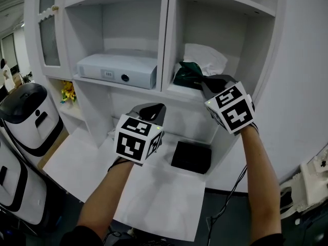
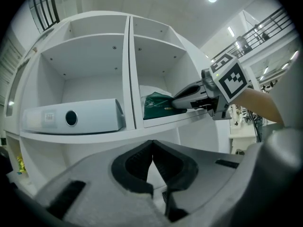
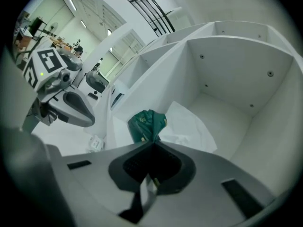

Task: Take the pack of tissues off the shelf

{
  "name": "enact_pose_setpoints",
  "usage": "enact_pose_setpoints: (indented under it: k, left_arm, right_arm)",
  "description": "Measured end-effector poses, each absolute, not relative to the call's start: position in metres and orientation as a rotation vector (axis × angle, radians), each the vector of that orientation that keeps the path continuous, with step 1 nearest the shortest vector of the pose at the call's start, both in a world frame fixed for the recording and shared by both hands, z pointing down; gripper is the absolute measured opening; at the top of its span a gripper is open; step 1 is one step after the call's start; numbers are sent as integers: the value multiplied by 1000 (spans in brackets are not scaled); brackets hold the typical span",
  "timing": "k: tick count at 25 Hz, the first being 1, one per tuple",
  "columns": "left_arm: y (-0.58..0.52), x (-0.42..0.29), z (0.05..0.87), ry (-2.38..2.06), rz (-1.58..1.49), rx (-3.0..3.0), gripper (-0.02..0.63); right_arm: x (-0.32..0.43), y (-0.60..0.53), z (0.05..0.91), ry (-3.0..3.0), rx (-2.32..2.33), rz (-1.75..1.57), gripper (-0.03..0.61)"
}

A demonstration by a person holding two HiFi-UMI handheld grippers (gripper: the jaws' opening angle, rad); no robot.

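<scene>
The pack of tissues (image 1: pixel 187 75) is dark green and lies at the front of the right shelf compartment (image 1: pixel 177 90). In the right gripper view the pack (image 3: pixel 144 124) is bunched up just past the jaws, and a fold of its wrapper is pinched between them. My right gripper (image 1: pixel 204 81) reaches into that compartment and is shut on the pack's near edge. The left gripper view shows the same grip from the side, with the right gripper (image 2: pixel 174 103) touching the pack (image 2: pixel 156 105). My left gripper (image 1: pixel 152 109) hangs lower, over the counter, shut with nothing in it.
Crumpled white paper (image 1: pixel 205 58) lies behind the pack. A white box-shaped device (image 1: pixel 118 70) fills the left compartment. A flat black object (image 1: pixel 191 157) rests on the white counter (image 1: pixel 154 199). A white-and-black appliance (image 1: pixel 28 117) stands at the left, with yellow flowers (image 1: pixel 66 91) behind it.
</scene>
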State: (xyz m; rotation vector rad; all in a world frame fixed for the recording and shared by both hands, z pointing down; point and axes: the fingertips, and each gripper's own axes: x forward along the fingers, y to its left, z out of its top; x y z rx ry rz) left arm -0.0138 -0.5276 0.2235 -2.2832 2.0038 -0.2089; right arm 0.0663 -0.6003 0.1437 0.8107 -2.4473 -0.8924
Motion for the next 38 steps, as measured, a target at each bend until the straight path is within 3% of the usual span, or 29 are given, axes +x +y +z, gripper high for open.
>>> enact_pose_setpoints:
  k: [38]
  left_arm:
    - [-398,-36,228,2112,-236,-2182,8]
  right_arm:
    - [97,-507,96,-2765,1296,-857,3]
